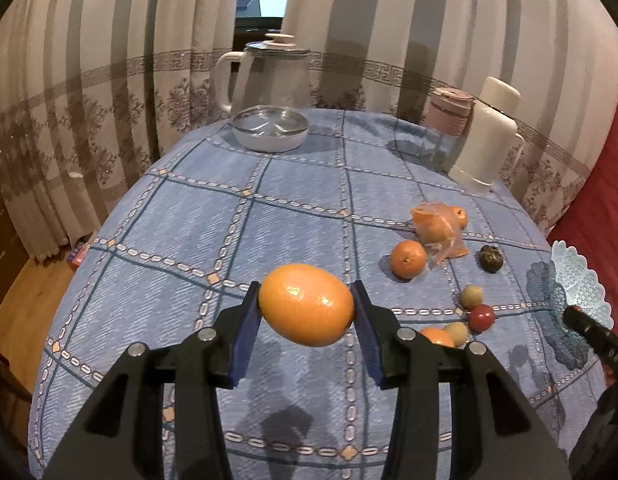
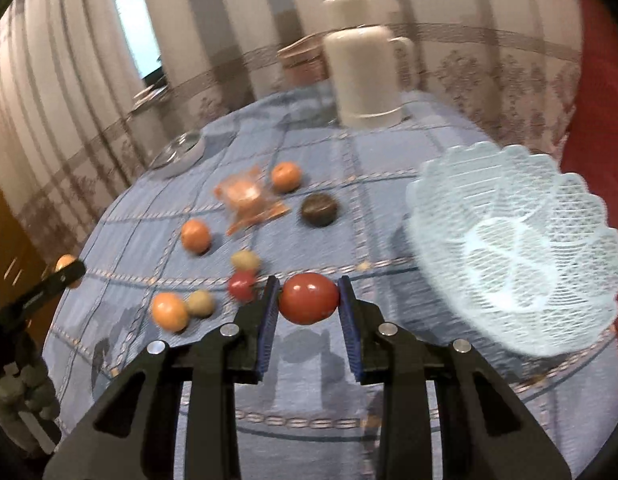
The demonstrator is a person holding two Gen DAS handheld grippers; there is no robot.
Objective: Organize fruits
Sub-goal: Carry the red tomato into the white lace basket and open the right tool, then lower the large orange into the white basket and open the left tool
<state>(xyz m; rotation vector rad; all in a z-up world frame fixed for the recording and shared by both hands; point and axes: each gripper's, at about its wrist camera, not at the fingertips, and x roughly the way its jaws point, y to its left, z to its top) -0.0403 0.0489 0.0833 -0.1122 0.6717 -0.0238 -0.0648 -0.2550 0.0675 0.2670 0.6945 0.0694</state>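
Note:
My left gripper (image 1: 307, 312) is shut on a large orange (image 1: 307, 305) and holds it above the blue checked tablecloth (image 1: 229, 220). My right gripper (image 2: 309, 300) is shut on a red tomato (image 2: 308, 298), held above the cloth just left of the white mesh basket (image 2: 517, 248). The basket also shows at the right edge of the left wrist view (image 1: 581, 284). Loose fruit lies on the cloth: small oranges (image 2: 195, 235), a dark fruit (image 2: 319, 209), a small red fruit (image 2: 241, 285), pale round fruits (image 2: 245, 260), and oranges in a plastic bag (image 2: 245, 196).
A glass kettle (image 1: 269, 76) and a glass-lidded dish (image 1: 271, 128) stand at the table's far side. A white thermos jug (image 1: 487, 136) and a pink-lidded jar (image 1: 449, 120) stand at the far right. Curtains hang behind; a red surface is at right.

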